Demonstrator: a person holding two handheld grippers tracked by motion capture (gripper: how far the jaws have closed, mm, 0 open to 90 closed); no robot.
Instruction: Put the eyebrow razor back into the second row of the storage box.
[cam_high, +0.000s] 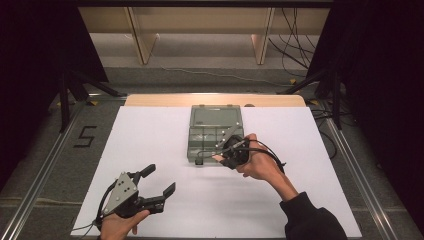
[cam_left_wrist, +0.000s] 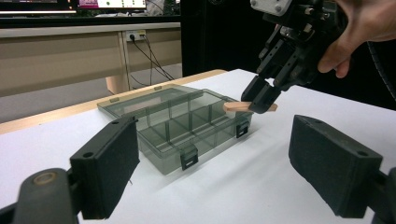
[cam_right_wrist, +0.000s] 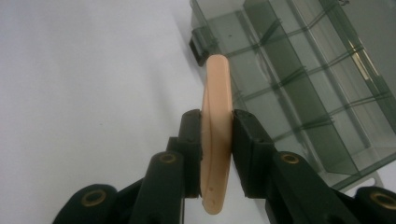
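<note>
A smoky clear compartment box (cam_high: 216, 131) lies open mid-table, lid folded back, its divided cells bare. My right gripper (cam_high: 222, 156) hovers at the box's near right corner, shut on a flat peach-coloured stick (cam_right_wrist: 217, 79). In the right gripper view the stick stands on edge between the jaws of that gripper (cam_right_wrist: 215, 119), its tip over the white surface beside the box (cam_right_wrist: 308, 79) and a front latch. From the left gripper view, the stick (cam_left_wrist: 236, 107) pokes out over the box's (cam_left_wrist: 173, 119) near corner. My left gripper (cam_high: 161, 179) is open and holds nothing, well short of the box at the front left.
White sheet (cam_high: 150, 140) covers the table, a wooden edge (cam_high: 150, 100) showing at the back. Two black latches (cam_left_wrist: 189, 161) sit on the box's front wall. Dark stands and cables (cam_high: 295, 45) lie on the floor beyond the table.
</note>
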